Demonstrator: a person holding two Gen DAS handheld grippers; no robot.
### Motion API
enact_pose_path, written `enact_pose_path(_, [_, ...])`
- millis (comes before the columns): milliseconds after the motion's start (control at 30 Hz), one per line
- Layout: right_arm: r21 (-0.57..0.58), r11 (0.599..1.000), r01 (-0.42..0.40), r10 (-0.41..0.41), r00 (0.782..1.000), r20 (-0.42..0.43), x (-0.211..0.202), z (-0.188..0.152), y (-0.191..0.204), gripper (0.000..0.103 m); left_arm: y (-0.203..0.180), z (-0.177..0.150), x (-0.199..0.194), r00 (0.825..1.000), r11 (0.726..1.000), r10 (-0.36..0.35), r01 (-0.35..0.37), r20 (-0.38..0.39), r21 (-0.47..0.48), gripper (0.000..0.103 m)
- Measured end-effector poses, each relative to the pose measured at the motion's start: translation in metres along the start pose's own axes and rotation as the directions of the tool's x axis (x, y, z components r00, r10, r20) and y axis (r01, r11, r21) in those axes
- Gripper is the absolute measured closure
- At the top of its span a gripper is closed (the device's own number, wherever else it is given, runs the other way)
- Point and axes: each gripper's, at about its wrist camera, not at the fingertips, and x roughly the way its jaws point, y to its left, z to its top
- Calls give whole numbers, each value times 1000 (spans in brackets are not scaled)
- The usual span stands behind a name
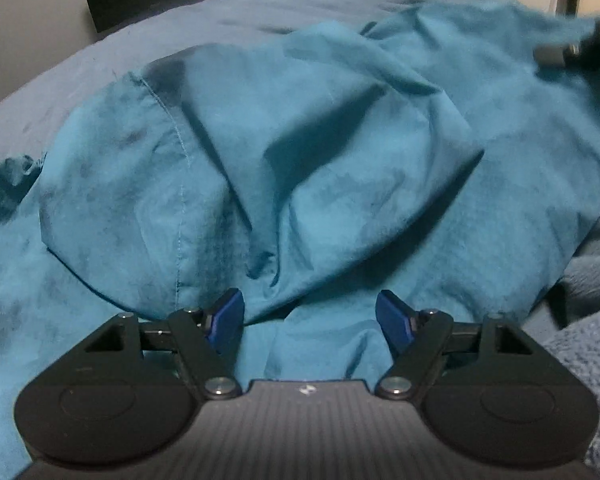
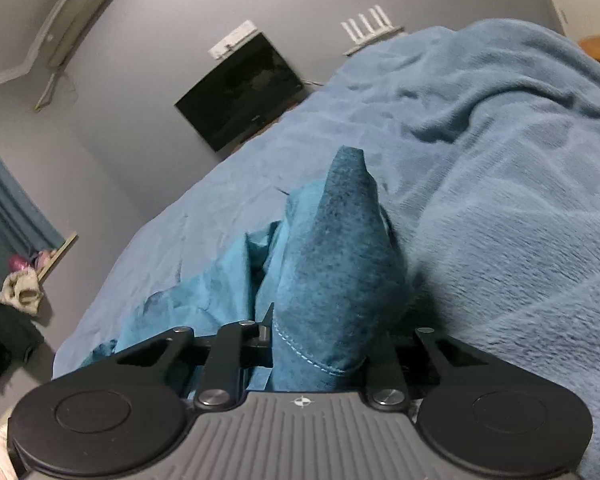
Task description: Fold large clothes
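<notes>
My left hand-held gripper [image 1: 309, 316] hangs with its blue pads [image 1: 228, 312] spread apart and nothing between them, just above the teal garment [image 1: 300, 184], which lies rumpled on the bed [image 1: 228, 12]. My right hand-held gripper [image 2: 320, 344] is clamped on a stitched edge of that garment. I reckon the next thing is to take a second edge: I should aim for the seam [image 1: 180, 184], bite one layer only, then draw both edges taut and level.

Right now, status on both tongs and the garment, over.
Left tongs open, over rumpled teal garment, nothing gripped. Right tongs shut on bunched fold of garment. Fleece blanket lies beside it; nothing blocking.
</notes>
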Motion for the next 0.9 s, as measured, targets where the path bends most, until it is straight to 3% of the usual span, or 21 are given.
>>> enact_pose_path(167, [-103,994,-30,35,998,49,-7,-2,17,83,0,-3,-1,1000,1000,8,-8,12,2,29])
enact_pose_path(267, [-207,978,-18,37,996,86,-17,-5,38,85,1,-6,-16,998,999,0,3,69,-46,29])
enact_pose_path(333, [-264,964,-19,48,994,103,-23,-6,51,85,8,-9,-43,982,997,-13,28,186,-76,29])
enact_pose_path(367, [-290,957,-18,51,993,108,-26,-8,58,85,12,-9,-56,967,996,-8,31,256,-85,29])
enact_pose_path(467, [-352,936,-14,60,991,118,-31,-11,78,85,24,5,-72,936,993,46,-5,349,-117,28])
enact_pose_path(567, [-401,916,-11,68,989,129,-35,-12,97,86,35,21,-54,952,985,103,-58,287,-160,29])
enact_pose_path(700, [-501,866,-6,91,985,146,-46,-19,131,86,36,13,4,989,986,116,-104,97,-127,29])
enact_pose_path(767, [-567,824,-1,98,985,141,-49,-28,150,86,32,5,12,988,989,117,-107,101,-107,29])
enact_pose_path(900, [-665,746,20,101,985,143,-47,-42,180,86,50,-2,-3,987,977,52,-19,151,-213,28])
